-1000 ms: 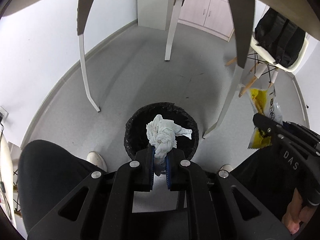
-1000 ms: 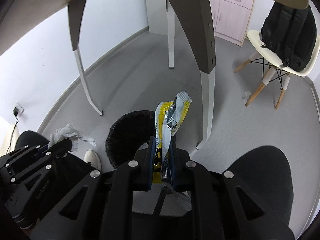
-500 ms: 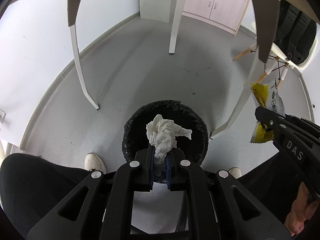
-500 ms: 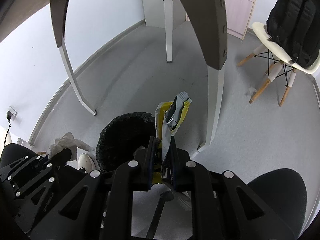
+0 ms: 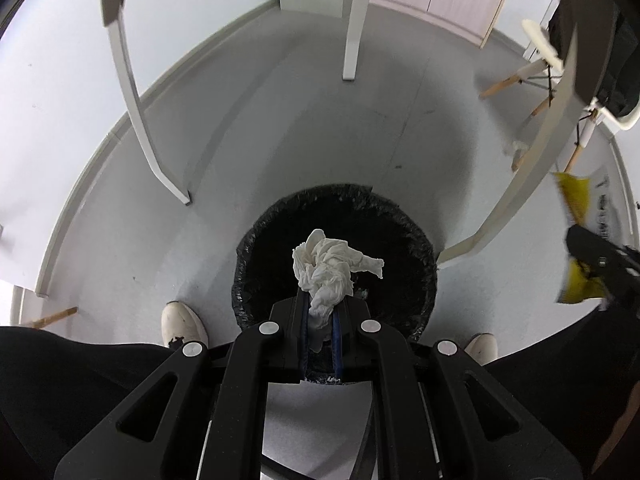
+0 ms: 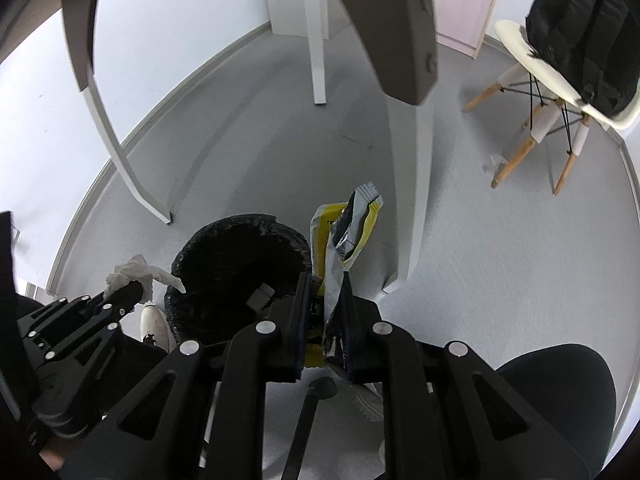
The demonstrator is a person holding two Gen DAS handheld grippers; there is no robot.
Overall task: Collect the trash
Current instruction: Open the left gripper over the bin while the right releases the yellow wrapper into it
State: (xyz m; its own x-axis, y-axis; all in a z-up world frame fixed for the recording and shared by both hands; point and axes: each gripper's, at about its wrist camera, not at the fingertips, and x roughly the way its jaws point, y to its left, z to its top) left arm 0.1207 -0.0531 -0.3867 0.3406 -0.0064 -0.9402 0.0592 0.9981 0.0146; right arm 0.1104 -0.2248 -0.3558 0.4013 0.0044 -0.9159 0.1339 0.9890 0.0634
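Left gripper (image 5: pixel 320 312): jaws nearly together, clamped on a crumpled white tissue (image 5: pixel 328 268). The wad sticks out past the fingertips; its lower end is pinched between the blue pads (image 5: pixel 337 328). Directly beyond and below the tips is the black lined trash bin (image 5: pixel 416 240), so the tissue sits over the bin's open mouth in the left wrist view. A white shoe (image 5: pixel 182 322) is just left of the gripper, beside the bin rim. A white table leg (image 5: pixel 136 92) stands further out to the left, another at upper centre.

Right gripper (image 6: pixel 324 312): jaws narrow, pinching a yellow and silver snack wrapper (image 6: pixel 344 236). The wrapper stands up out of the fingertips, its lower end trailing back between the pads. From this gripper the trash bin is ahead and to the left, its near rim just beside the left finger; the wrapper is at the bin's right edge, whether over the opening or just outside it I cannot tell. A table leg is just right of the wrapper. Far right: a white chair (image 6: pixel 532 64) with wooden legs carrying a black backpack (image 6: pixel 584 28), well apart from both grippers.

Both grippers point steeply down at the grey floor (image 6: pixel 500 260).
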